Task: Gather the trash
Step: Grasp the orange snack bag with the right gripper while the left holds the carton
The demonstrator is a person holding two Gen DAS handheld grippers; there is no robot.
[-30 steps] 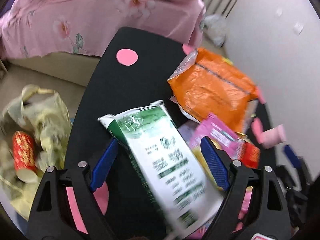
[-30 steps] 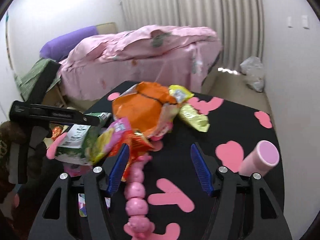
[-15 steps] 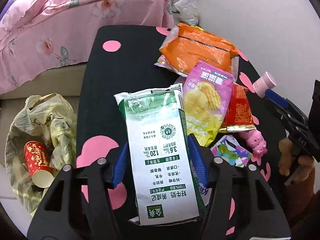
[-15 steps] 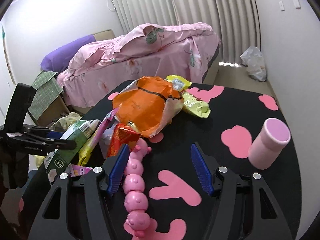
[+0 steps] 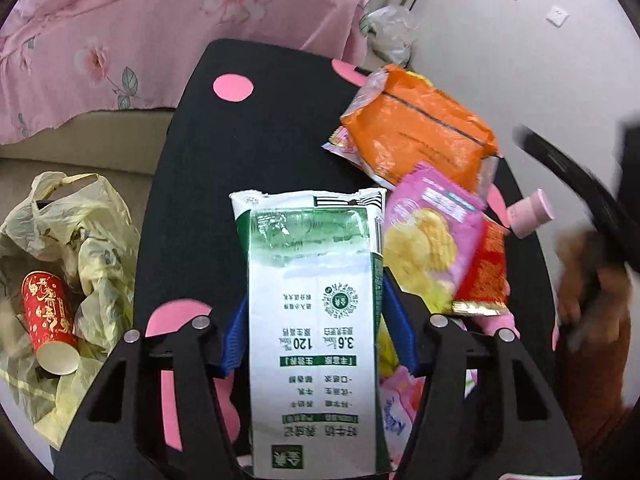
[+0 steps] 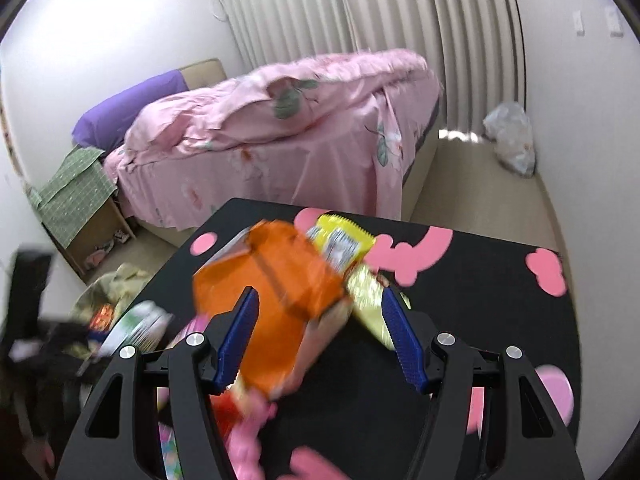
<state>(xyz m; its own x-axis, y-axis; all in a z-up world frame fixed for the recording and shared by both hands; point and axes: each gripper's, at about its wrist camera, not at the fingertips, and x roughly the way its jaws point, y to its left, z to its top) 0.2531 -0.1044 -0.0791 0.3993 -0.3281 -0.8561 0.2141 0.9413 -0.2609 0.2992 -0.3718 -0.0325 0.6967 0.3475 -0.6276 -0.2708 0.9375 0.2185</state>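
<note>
My left gripper (image 5: 316, 328) is shut on a green-and-white milk carton (image 5: 316, 304) and holds it over the black table (image 5: 248, 148). An orange snack bag (image 5: 416, 128), a pink chip bag (image 5: 432, 236) and a red packet (image 5: 486, 276) lie to its right. A yellowish trash bag (image 5: 80, 256) with a red paper cup (image 5: 50, 324) sits on the floor at the left. My right gripper (image 6: 320, 332) is open over the orange bag (image 6: 272, 288), beside a yellow wrapper (image 6: 344, 244). The carton shows blurred at the left of the right wrist view (image 6: 136, 328).
A pink bed (image 6: 280, 136) stands behind the table. A pink cylinder (image 5: 530, 214) stands near the table's right edge. A pink toy (image 6: 248, 440) lies below my right gripper. A plastic bag (image 6: 512, 140) sits by the curtain. A box (image 6: 88, 216) stands beside the bed.
My left gripper closed on the milk carton and lifted it upright. My right gripper moved forward over the orange bag, still open.
</note>
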